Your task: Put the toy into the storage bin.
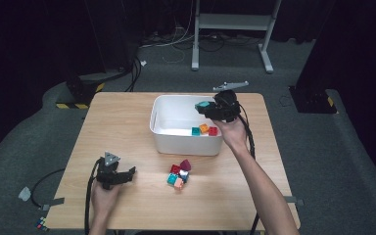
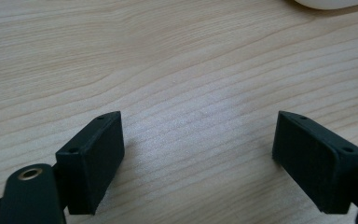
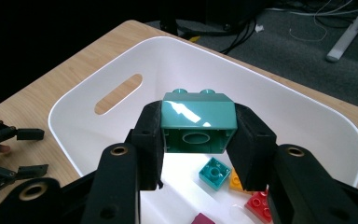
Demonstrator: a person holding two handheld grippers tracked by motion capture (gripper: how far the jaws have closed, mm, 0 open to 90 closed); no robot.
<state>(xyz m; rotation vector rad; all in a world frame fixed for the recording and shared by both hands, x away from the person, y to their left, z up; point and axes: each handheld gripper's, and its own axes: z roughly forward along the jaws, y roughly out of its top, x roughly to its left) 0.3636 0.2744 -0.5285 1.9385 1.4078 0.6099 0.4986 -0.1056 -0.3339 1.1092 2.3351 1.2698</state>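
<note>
**Teal brick poised over the bin**

Your right gripper (image 3: 199,140) is clamped on a teal brick (image 3: 199,122), jaws pressing its two sides, studs pointing away, hollow base toward the camera; you hold it above the white bin (image 1: 159,134), likely so it drops among the bricks already inside (image 1: 204,129); your left gripper (image 1: 122,175) rests low at the table (image 1: 127,122), jaws apart and empty, well clear; a small cluster of loose bricks (image 1: 178,175) waits beside the bin, within easy reach.

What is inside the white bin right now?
In the white bin lie a teal brick, an orange brick, a red brick and a maroon piece; the right gripper covers part of the floor.
</note>
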